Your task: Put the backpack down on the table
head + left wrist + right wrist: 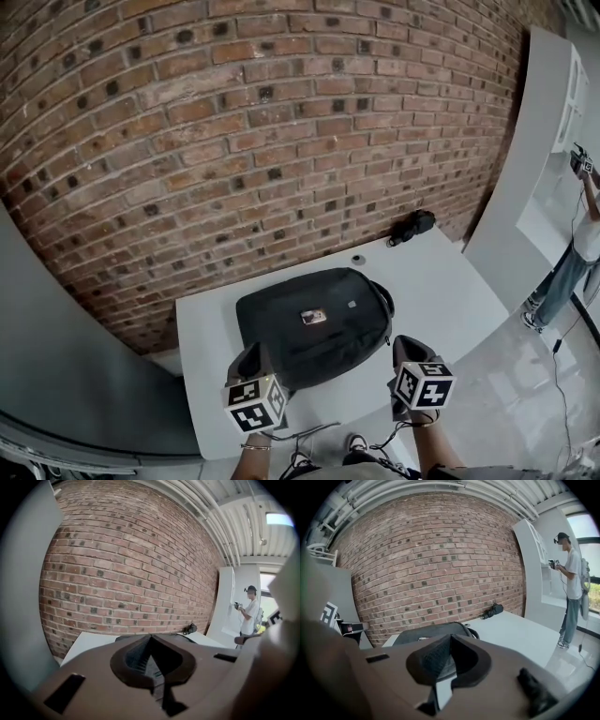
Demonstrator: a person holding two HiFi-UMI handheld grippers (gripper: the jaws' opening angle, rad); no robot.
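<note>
The black backpack [314, 323] lies flat on the white table [441, 281], a small tag on its upper face and its handle toward the right. My left gripper [251, 361] hangs over the backpack's near left edge, jaws shut with nothing between them. Near the backpack's right front corner my right gripper [410, 349] is likewise shut and empty. In the left gripper view the closed tips of the left gripper [151, 637] hide most of the bag. The right gripper view shows the backpack [426, 632] just beyond the right gripper [451, 635].
A brick wall [281, 122] runs behind the table. A small black device [412, 227] sits at the table's far right corner, a little grey disc [358, 259] near it. A white curved partition [525, 169] stands right, a person [581, 253] beyond it. A grey panel [56, 356] stands left.
</note>
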